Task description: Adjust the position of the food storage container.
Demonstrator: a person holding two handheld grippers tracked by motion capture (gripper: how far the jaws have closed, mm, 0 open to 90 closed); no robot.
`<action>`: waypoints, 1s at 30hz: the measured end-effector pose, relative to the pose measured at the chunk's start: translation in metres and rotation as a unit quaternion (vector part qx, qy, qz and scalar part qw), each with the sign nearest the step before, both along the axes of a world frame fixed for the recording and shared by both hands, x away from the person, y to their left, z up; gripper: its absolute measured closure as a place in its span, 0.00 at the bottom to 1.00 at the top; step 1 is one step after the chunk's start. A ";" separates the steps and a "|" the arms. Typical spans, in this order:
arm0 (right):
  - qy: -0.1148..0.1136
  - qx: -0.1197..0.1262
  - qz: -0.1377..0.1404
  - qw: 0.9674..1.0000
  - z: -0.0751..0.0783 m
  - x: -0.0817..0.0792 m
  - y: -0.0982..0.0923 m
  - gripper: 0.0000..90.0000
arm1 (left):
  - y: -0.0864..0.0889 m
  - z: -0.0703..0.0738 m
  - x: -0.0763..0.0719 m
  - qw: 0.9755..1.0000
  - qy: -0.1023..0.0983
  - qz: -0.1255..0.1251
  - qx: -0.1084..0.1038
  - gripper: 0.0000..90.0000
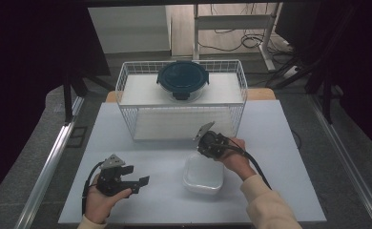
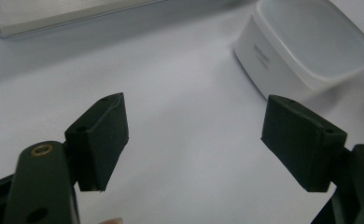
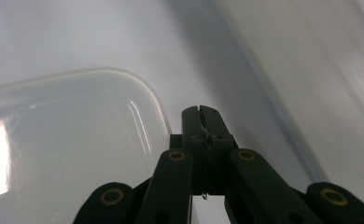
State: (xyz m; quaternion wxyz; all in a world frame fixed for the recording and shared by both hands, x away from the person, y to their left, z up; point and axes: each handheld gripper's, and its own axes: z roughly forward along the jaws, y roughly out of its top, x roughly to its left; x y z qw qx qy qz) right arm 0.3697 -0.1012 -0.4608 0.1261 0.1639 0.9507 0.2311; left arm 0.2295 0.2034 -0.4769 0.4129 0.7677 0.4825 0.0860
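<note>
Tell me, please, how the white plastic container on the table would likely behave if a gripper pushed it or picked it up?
The white plastic container looks thin-walled and translucent, so it is probably light and may slide easily on the smooth table. Its low, wide, rounded-square shape suggests it would not tip or roll. Its glossy walls may be slippery for the pads, and might flex a little under a squeeze.

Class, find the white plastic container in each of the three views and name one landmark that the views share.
High view: white plastic container on the table, lower centre, just below the right tongs.
Left gripper view: upper right, beyond the open tongs.
Right gripper view: left half, beside the shut tongs.
Shared landmark: the wire basket's base.
</note>
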 end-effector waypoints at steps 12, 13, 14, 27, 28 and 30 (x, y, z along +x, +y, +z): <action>0.018 0.078 -0.026 0.996 0.029 -0.033 -0.008 0.99 | -0.002 -0.003 0.001 1.000 0.010 -0.003 -0.014 0.25; 0.020 0.080 -0.031 0.996 0.032 -0.041 -0.013 0.99 | -0.002 -0.003 0.001 1.000 0.010 -0.005 -0.011 0.25; 0.023 0.086 -0.036 0.995 0.035 -0.049 -0.019 0.99 | -0.002 -0.003 0.001 1.000 0.011 -0.005 -0.012 0.25; 0.071 0.109 -0.055 0.990 -0.003 -0.146 -0.082 0.99 | -0.005 -0.002 0.001 1.000 0.010 -0.001 -0.007 0.24; 0.069 0.100 -0.060 0.991 -0.006 -0.145 -0.082 0.99 | -0.004 -0.002 0.001 1.000 0.009 0.001 -0.006 0.24; 0.075 0.097 -0.067 0.990 -0.012 -0.143 -0.083 0.99 | -0.004 -0.001 0.000 1.000 0.007 0.003 -0.006 0.25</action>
